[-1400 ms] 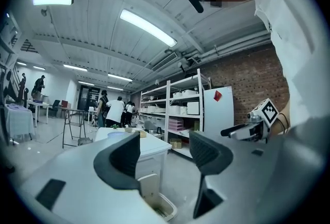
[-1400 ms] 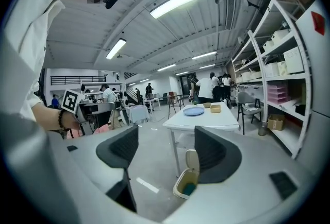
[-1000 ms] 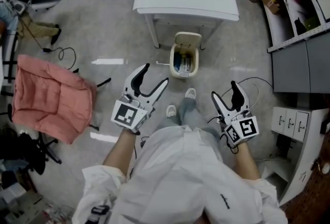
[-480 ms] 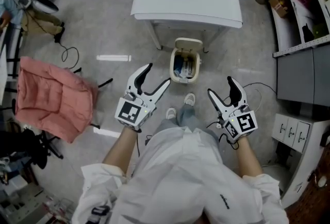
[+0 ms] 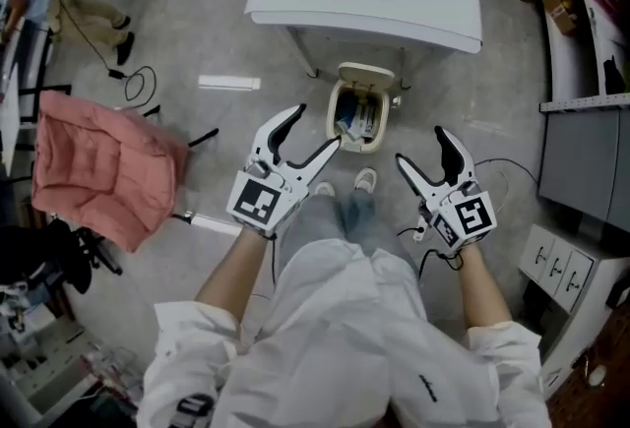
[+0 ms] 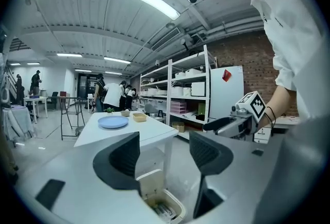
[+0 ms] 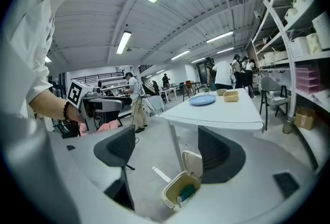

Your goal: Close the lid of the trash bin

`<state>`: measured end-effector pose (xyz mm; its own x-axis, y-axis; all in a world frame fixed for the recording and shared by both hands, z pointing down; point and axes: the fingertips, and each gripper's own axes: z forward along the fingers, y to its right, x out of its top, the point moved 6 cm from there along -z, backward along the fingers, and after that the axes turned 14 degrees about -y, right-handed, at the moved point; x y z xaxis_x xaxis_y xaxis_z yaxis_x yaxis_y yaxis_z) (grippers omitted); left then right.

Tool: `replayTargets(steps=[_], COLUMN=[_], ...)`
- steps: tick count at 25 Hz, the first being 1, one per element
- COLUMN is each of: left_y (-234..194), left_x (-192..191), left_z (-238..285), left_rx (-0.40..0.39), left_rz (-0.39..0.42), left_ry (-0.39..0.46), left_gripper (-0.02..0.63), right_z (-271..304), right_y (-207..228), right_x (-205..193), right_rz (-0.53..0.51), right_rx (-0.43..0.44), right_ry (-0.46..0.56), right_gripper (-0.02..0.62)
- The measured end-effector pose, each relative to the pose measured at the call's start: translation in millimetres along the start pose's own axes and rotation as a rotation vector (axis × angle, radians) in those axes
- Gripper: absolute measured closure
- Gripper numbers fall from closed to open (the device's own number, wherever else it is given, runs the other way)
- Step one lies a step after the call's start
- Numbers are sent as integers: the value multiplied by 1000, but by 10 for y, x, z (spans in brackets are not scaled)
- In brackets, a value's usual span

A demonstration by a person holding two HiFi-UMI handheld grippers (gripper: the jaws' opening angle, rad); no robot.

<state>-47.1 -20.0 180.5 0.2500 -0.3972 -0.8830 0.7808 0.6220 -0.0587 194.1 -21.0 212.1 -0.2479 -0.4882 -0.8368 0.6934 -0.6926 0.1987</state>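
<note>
One open bin [image 5: 365, 76], ahead of left gripper [image 5: 317, 126]

Left gripper [image 6: 164, 155]: jaws apart, nothing between the pads. Beyond and below them, on the floor, stands the trash bin [image 6: 178, 209], its lid [image 6: 150, 183] raised upright at the back. Contents are present, possibly packaging, but too small to identify. The bin sits near the foot of a white table [image 6: 150, 129], which carries a blue plate [image 6: 113, 122] and a tan tray [image 6: 138, 117]. Shelving [image 6: 180, 89] stands to the table's right.
</note>
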Motion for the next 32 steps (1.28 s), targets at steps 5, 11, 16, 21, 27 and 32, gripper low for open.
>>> replayTargets(steps=[5, 11, 16, 21, 27, 32], left_y=[-178, -430, -600, -742, -861, -947], left_x=[-178, -498, -887, -1220, -1481, -1680], left_z=[395, 884, 1267, 1572, 1872, 2071], left_rx=[-25, -52, -74, -75, -96, -102], left_rz=[10, 43, 36, 26, 41, 15], left_ry=[-37, -46, -53, -52, -57, -92], left_gripper=[299, 299, 299, 299, 299, 302], right_z=[289, 789, 1270, 1607, 1922, 2137], right_y=[185, 412, 552, 712, 961, 1074], right_x=[-101, -336, -565, -817, -1025, -1138], right_rz=[-9, -23, -48, -69, -74, -64], right_rx=[19, 33, 56, 38, 5, -17], right_ry=[-38, -59, -82, -99, -106, -102], right_gripper=[198, 187, 172, 172, 172, 172])
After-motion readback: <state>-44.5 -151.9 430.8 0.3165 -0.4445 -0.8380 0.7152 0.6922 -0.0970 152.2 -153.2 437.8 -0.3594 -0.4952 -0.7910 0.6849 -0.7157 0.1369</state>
